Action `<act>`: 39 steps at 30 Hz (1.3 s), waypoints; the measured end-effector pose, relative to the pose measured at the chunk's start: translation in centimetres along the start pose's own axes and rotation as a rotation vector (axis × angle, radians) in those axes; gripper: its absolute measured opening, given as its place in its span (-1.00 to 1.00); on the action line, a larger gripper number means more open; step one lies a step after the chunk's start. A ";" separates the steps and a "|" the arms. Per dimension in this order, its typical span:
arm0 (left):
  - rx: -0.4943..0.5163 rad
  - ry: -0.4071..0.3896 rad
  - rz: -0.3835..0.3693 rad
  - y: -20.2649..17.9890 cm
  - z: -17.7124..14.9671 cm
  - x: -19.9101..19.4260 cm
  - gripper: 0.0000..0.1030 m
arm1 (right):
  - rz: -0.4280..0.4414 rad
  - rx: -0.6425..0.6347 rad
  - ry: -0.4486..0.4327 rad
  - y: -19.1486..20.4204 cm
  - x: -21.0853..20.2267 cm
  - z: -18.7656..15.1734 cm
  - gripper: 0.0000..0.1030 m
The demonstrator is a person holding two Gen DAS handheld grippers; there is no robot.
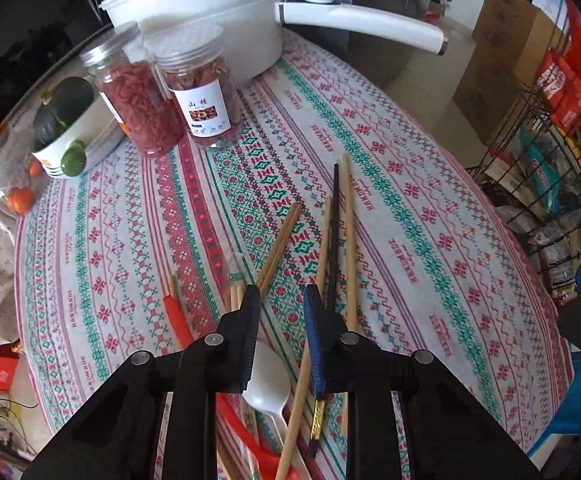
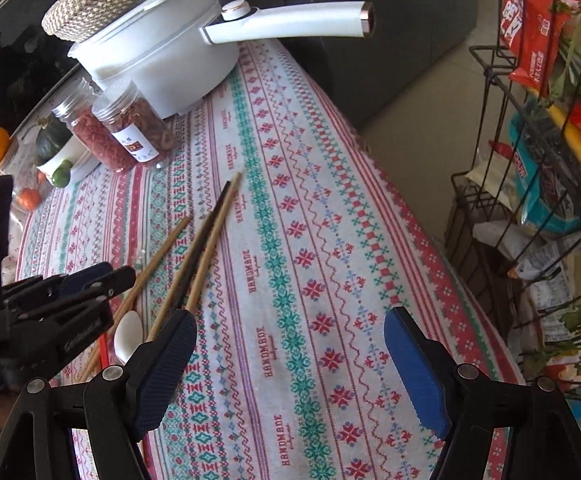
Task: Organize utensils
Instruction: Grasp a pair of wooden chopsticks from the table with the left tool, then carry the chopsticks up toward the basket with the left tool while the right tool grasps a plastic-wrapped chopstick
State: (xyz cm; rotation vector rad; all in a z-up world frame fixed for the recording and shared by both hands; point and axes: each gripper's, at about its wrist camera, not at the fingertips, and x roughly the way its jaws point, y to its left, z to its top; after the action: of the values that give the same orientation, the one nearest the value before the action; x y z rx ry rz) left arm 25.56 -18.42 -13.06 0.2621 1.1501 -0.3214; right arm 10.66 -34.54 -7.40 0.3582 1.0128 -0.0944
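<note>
Loose utensils lie on the patterned tablecloth [image 1: 410,208]. A black chopstick [image 1: 334,240] rests between two long wooden chopsticks [image 1: 348,240], and a shorter wooden pair [image 1: 280,244] points at my left gripper [image 1: 282,300]. That gripper hovers low over a white plastic spoon [image 1: 270,388] and a red utensil [image 1: 176,320], its fingers a narrow gap apart with only cloth showing between them. My right gripper [image 2: 290,328] is wide open over bare cloth, to the right of the black chopstick [image 2: 202,240], the spoon [image 2: 128,336] and the left gripper [image 2: 118,274].
At the far end stand a white pot [image 1: 210,20] with a long handle [image 1: 362,20], two clear jars [image 1: 202,92] and a bowl holding a green squash [image 1: 62,120]. A wire rack [image 2: 530,160] of packets stands off the table's right edge; cardboard boxes [image 1: 498,40] behind.
</note>
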 end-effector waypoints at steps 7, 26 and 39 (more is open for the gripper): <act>-0.005 0.055 0.002 0.7 2.2 4.1 -0.65 | 0.004 0.012 0.039 0.0 1.7 0.4 0.59; 0.026 0.016 -0.039 0.6 -0.1 1.7 -0.83 | -0.016 0.001 0.057 1.1 2.6 0.3 0.59; 0.000 -0.202 -0.126 2.2 -6.3 -11.4 -0.83 | -0.011 -0.043 0.039 4.0 1.9 -0.4 0.59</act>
State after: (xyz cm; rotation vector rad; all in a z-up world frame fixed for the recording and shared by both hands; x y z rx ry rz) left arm 16.81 -12.83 -4.94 0.1540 0.9686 -0.4487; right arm 12.28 -30.45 -8.21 0.3164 1.0537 -0.0752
